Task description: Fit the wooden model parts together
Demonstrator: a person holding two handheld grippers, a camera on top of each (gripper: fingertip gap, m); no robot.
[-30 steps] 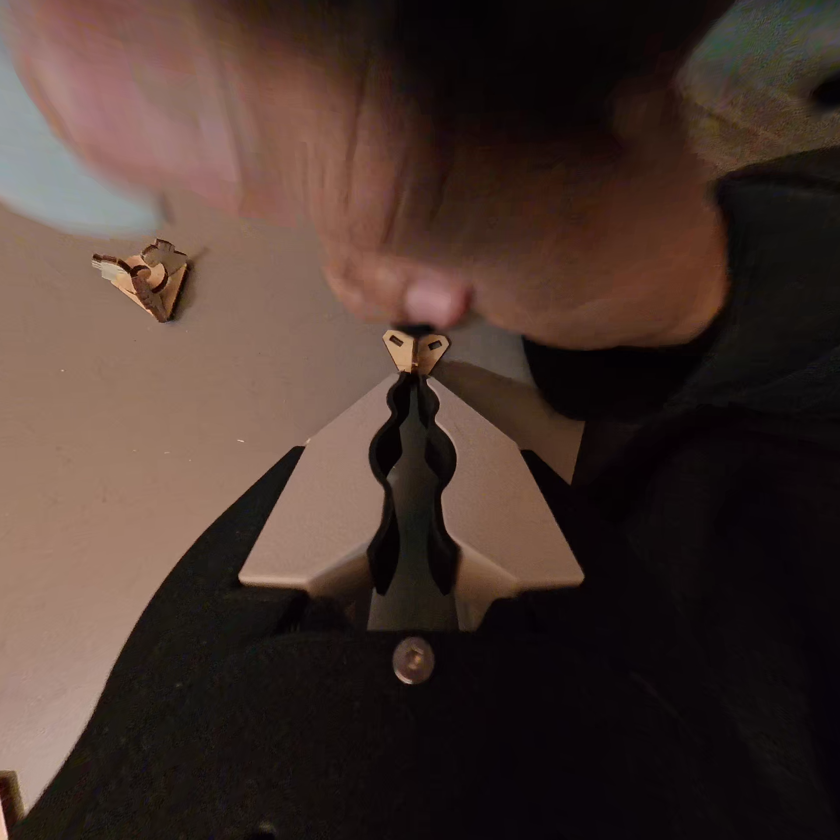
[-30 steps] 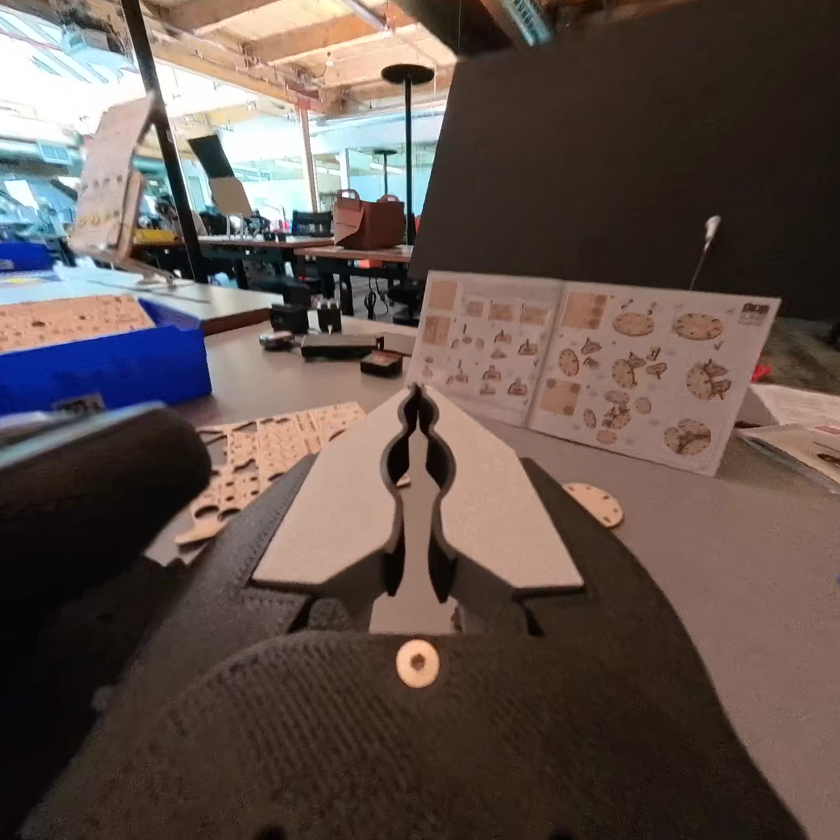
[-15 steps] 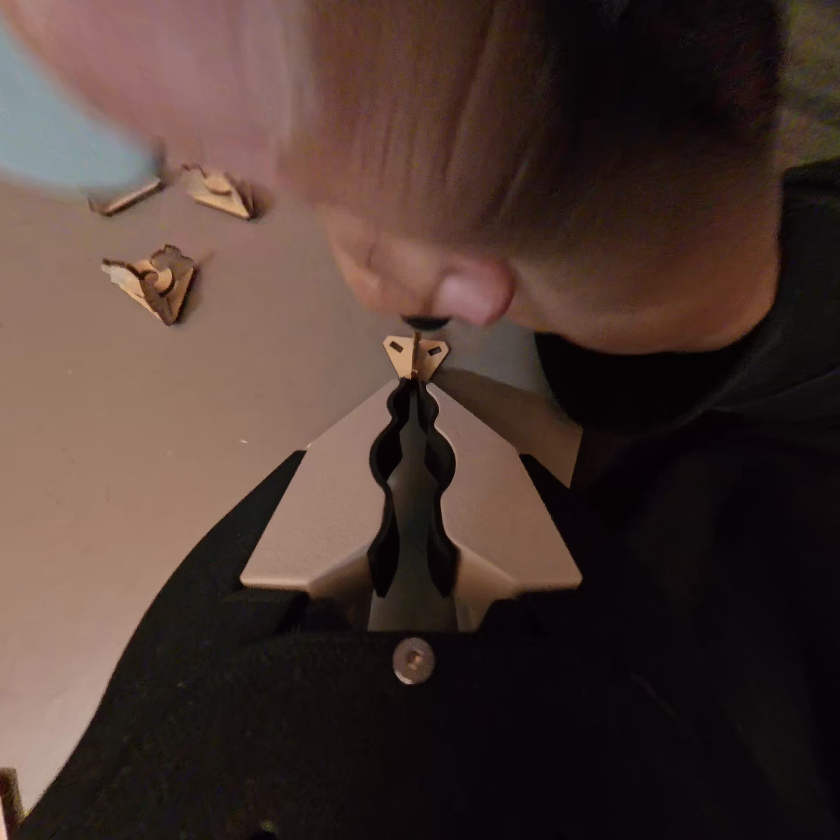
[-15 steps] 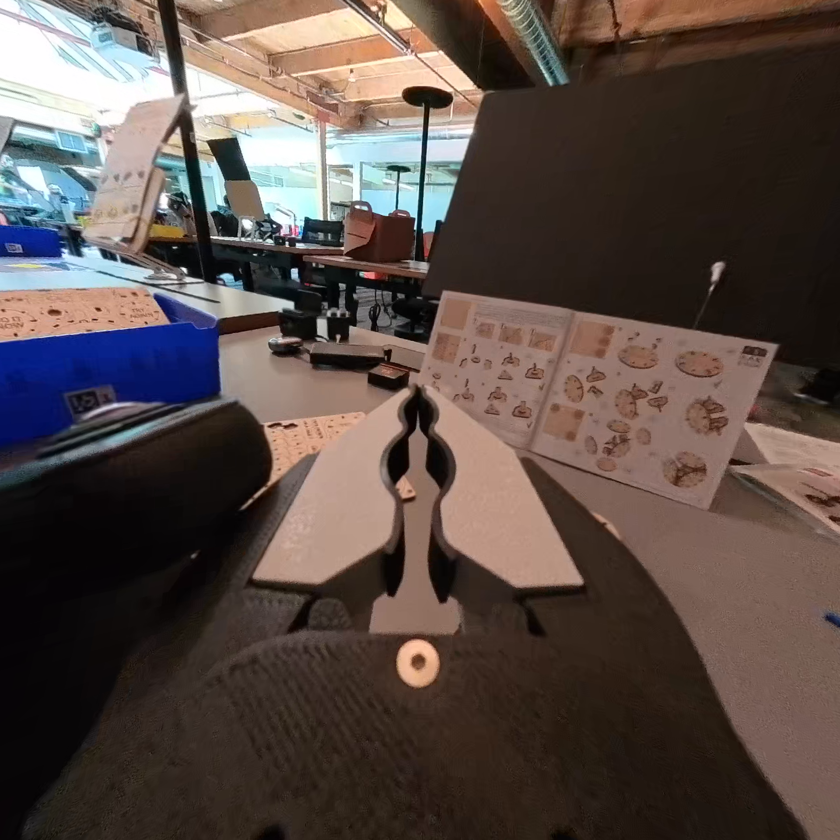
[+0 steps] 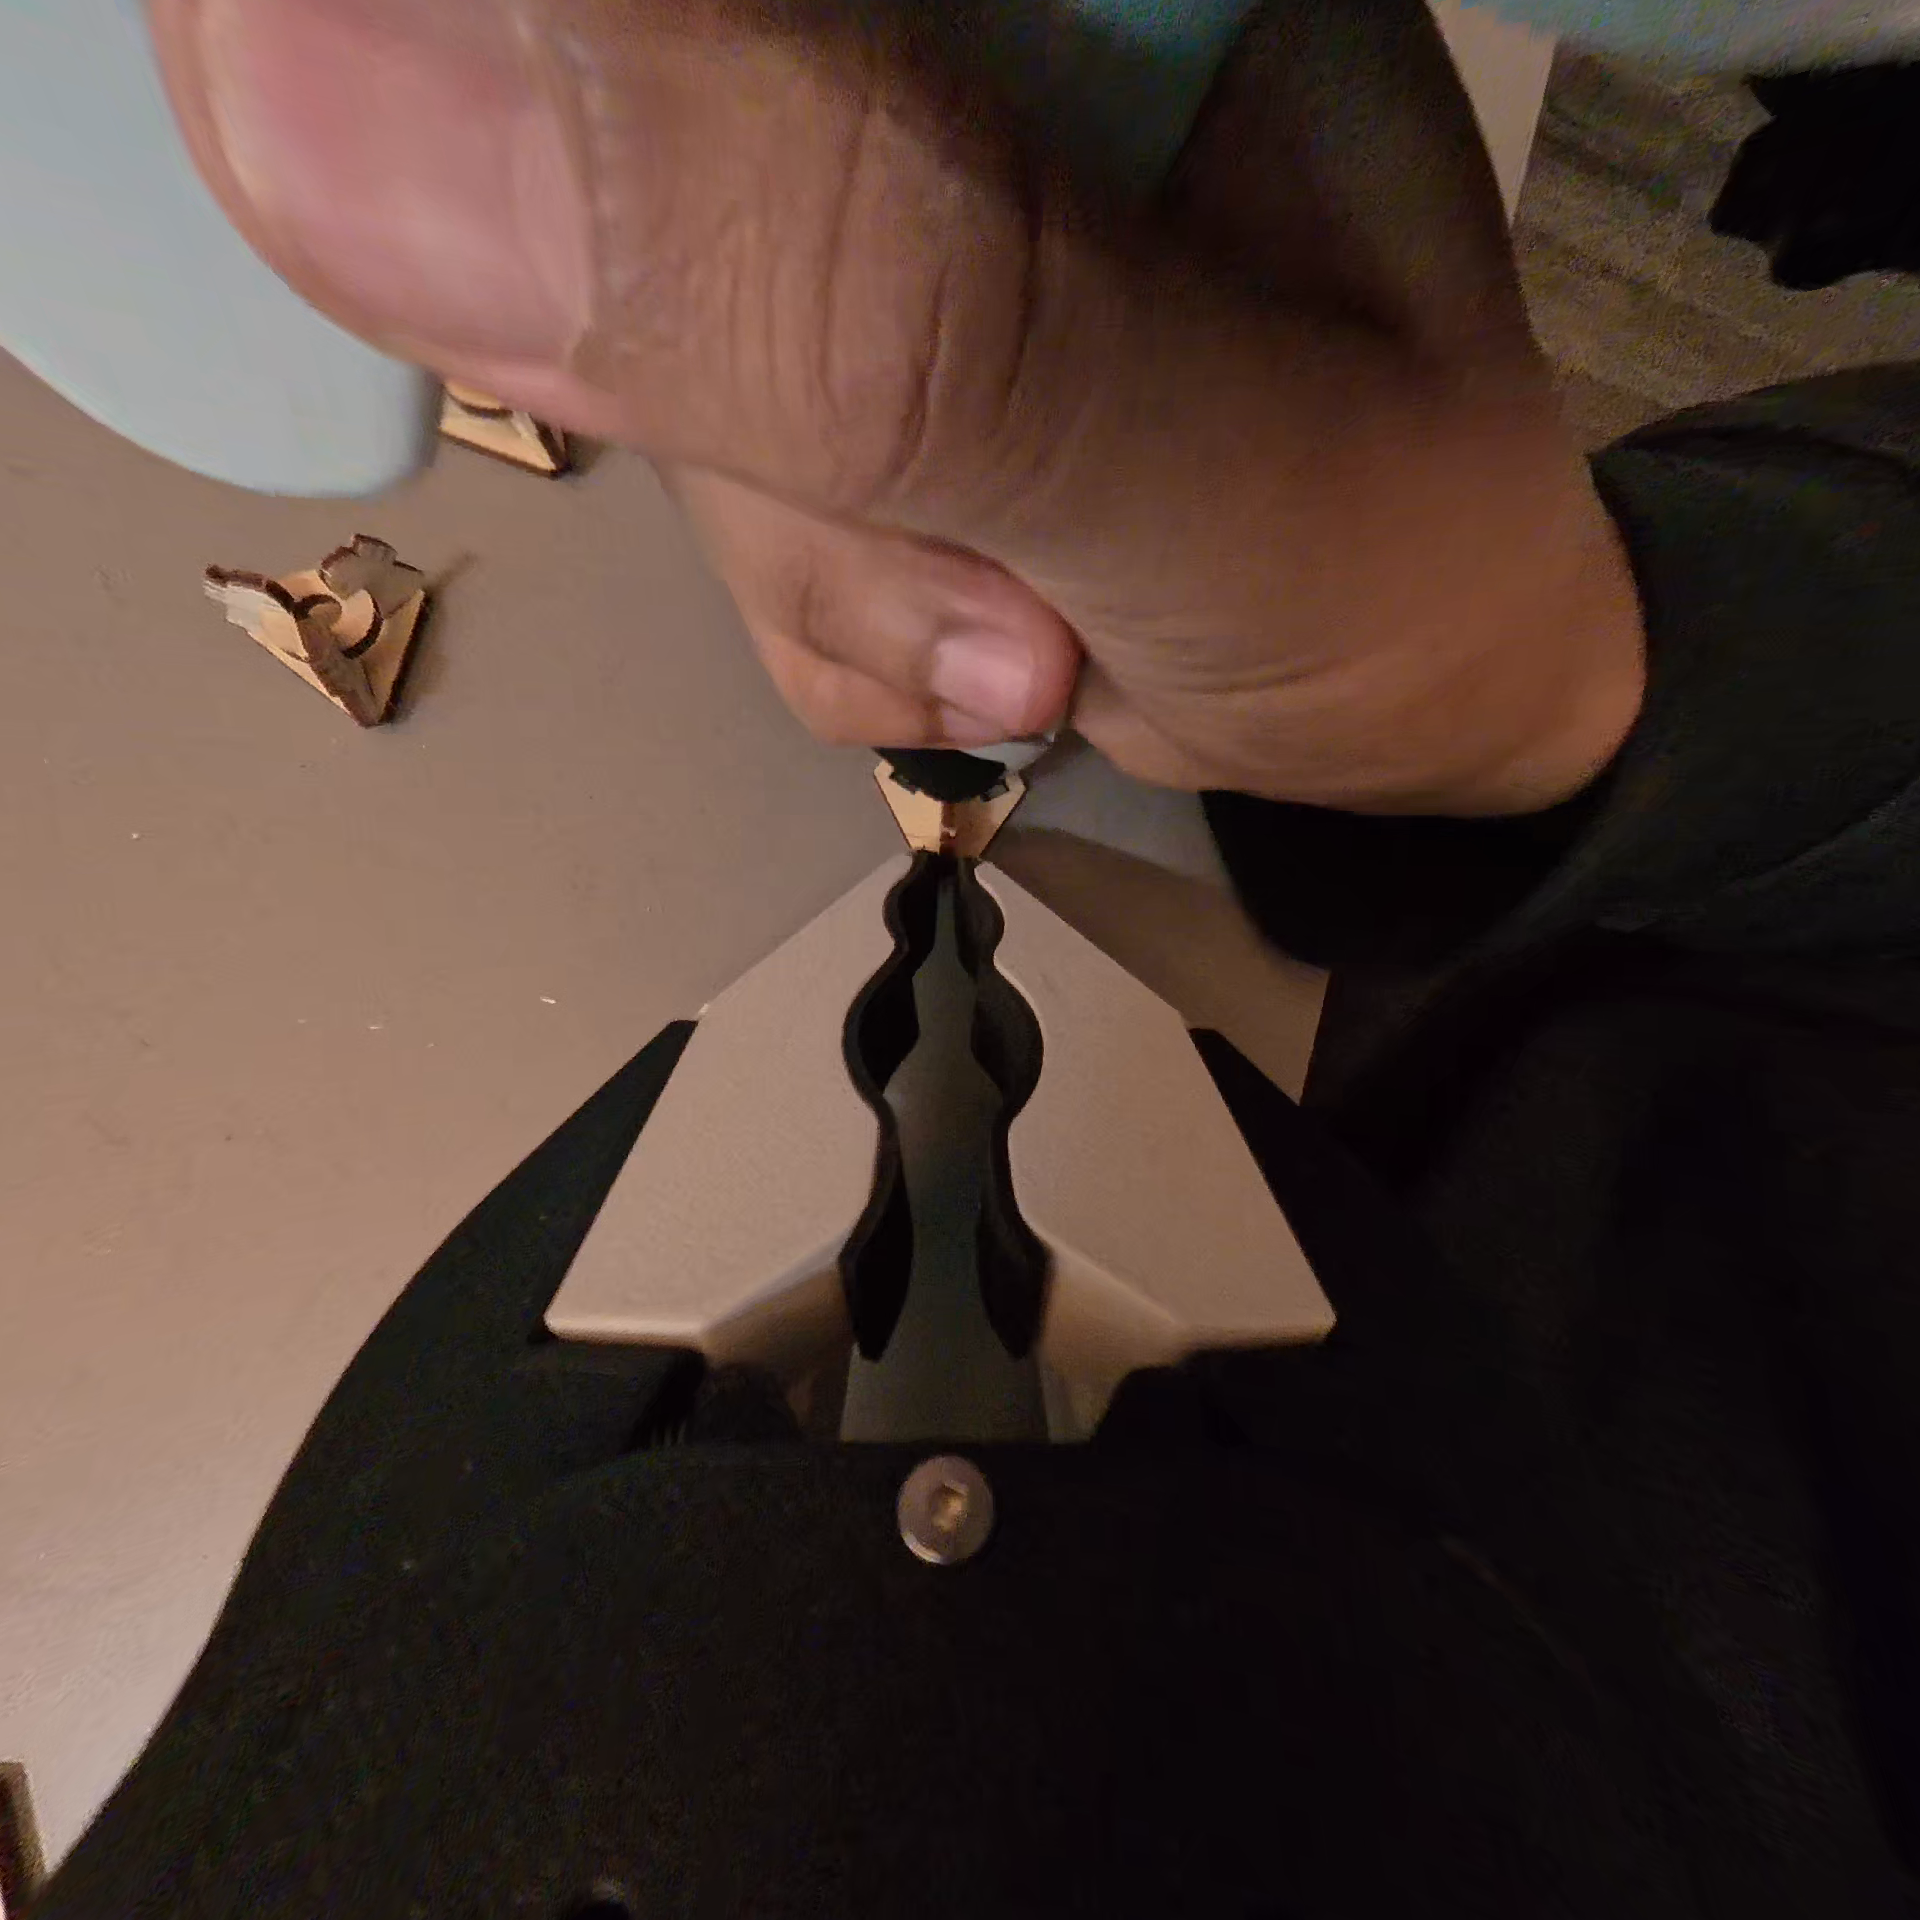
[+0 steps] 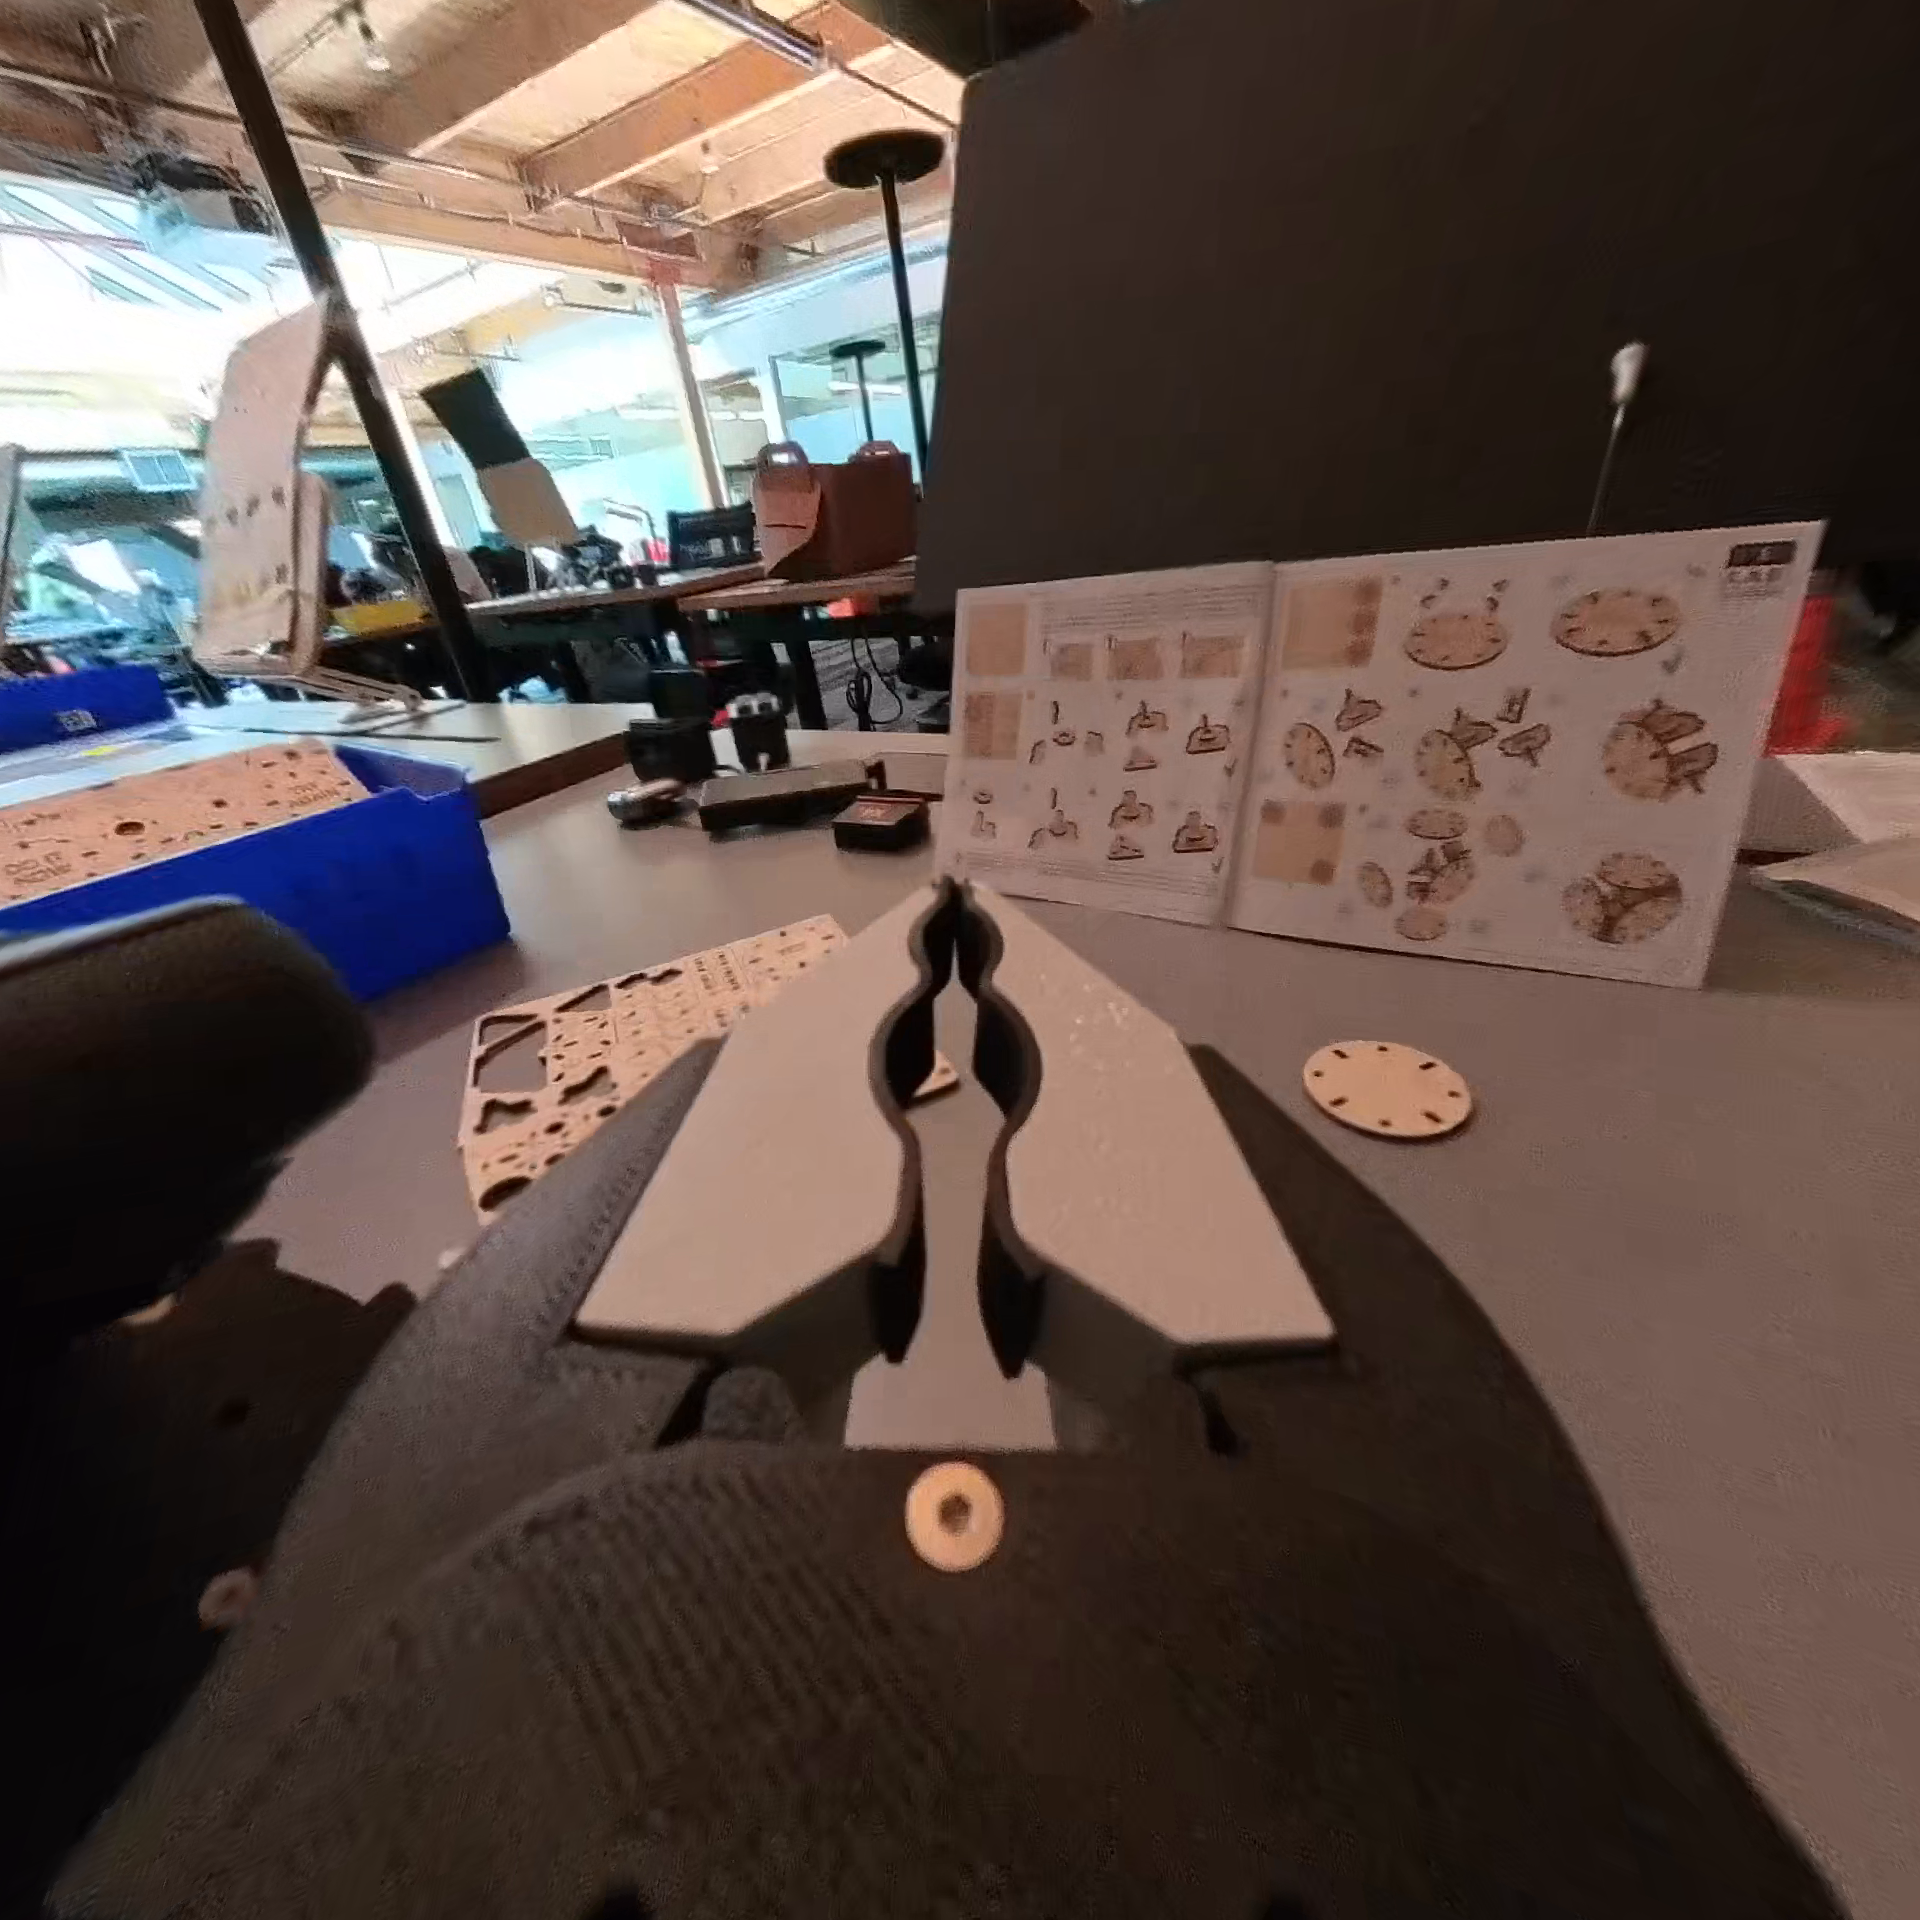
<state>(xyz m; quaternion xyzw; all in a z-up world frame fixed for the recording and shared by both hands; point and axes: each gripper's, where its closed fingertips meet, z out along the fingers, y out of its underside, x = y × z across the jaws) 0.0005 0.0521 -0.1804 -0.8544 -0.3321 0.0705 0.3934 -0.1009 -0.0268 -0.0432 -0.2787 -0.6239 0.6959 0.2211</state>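
In the left wrist view my left gripper (image 5: 945, 868) is shut on the lower point of a small triangular wooden piece (image 5: 948, 821) and holds it above the grey table (image 5: 260, 1039). A person's hand (image 5: 935, 436) is right above it, and its fingertips press a small dark part (image 5: 940, 771) onto the top of the piece. In the right wrist view my right gripper (image 6: 954, 891) is shut with its pads together and nothing between them, low over the table and pointing at an open instruction booklet (image 6: 1351, 748).
Two small wooden assemblies (image 5: 322, 623) (image 5: 504, 431) lie on the table to the left. In the right wrist view a cut-out wooden sheet (image 6: 623, 1049), a round wooden disc (image 6: 1387, 1089), a blue bin (image 6: 312, 873) and black devices (image 6: 779, 800) are on the table. A dark panel (image 6: 1403, 260) stands behind. About 20 cm separates my left fingertips from my right. From the right gripper's tips to the dark panel (image 6: 1403, 260) is close to 35 cm.
The hand has come closer and lower over the wooden piece, which stays in my left gripper. The right wrist view has shifted a little, and the round disc shows again.
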